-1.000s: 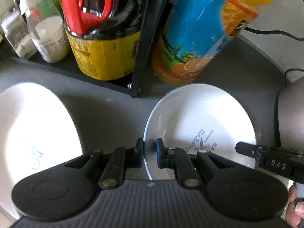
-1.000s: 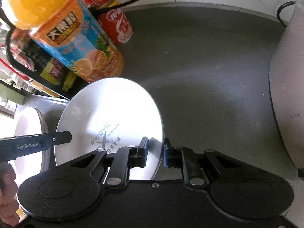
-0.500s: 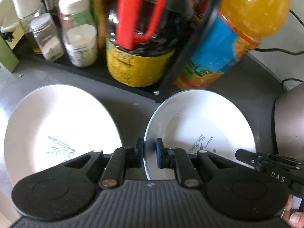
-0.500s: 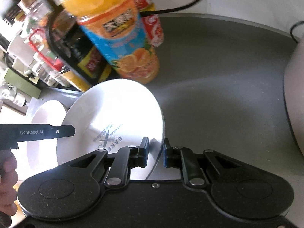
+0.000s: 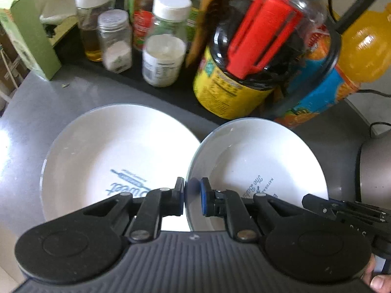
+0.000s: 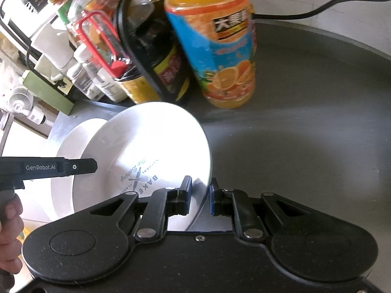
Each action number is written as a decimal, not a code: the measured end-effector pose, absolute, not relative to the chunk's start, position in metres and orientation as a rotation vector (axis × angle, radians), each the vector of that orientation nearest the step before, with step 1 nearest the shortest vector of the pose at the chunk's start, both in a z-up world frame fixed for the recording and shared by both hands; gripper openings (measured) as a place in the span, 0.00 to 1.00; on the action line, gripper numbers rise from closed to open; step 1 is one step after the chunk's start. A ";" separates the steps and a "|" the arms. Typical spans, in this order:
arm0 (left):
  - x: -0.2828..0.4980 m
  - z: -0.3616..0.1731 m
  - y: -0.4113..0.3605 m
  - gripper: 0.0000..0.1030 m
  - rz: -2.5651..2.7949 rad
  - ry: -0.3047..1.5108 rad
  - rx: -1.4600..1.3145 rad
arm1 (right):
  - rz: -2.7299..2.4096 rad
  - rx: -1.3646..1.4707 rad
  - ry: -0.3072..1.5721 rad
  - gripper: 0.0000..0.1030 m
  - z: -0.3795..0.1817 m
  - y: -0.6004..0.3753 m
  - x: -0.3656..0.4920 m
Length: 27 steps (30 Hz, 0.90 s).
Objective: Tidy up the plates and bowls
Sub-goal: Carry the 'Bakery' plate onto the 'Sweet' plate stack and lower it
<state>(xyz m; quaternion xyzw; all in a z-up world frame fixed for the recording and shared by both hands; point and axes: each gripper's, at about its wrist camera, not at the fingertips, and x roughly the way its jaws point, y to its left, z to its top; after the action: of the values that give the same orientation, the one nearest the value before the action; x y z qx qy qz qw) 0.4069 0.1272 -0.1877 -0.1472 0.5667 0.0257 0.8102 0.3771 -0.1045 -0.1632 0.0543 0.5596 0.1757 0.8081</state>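
A white plate (image 5: 256,166) with a blue "Bake" print is held up between both grippers, a little tilted above the grey counter. My left gripper (image 5: 191,195) is shut on its left rim. My right gripper (image 6: 199,195) is shut on the opposite rim; one of its fingers (image 5: 342,207) shows at the lower right of the left wrist view. A second white plate (image 5: 117,151) with a blue "Sweet" print lies flat on the counter to the left. The held plate (image 6: 151,146) overlaps the right edge of that second plate (image 6: 70,141).
Behind the plates stand an orange juice bottle (image 6: 220,48), a dark jug with a red handle (image 5: 256,61), spice jars (image 5: 163,56) and a green box (image 5: 29,36). A grey appliance (image 5: 376,171) sits at the right. Bare grey counter (image 6: 305,122) lies to the right, with a black cable (image 6: 317,7) behind it.
Both grippers have carried the held plate leftward and slightly up. The second plate has come fully into view, and the held plate now overlaps its edge.
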 end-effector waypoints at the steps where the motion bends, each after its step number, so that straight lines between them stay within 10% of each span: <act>1: 0.405 -0.186 0.129 0.11 0.058 1.209 -0.312 | 0.378 0.114 1.197 0.14 -0.163 -0.101 0.377; 27: 0.376 -0.184 0.236 0.11 0.141 1.217 -0.353 | 0.446 0.064 1.210 0.14 -0.178 0.008 0.366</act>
<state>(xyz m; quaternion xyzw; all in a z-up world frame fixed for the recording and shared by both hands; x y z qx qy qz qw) 0.3759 0.2359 -0.1839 -0.1649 0.5680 0.0659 0.8036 0.3659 0.0084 -0.1779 0.0297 0.5637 0.2077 0.7989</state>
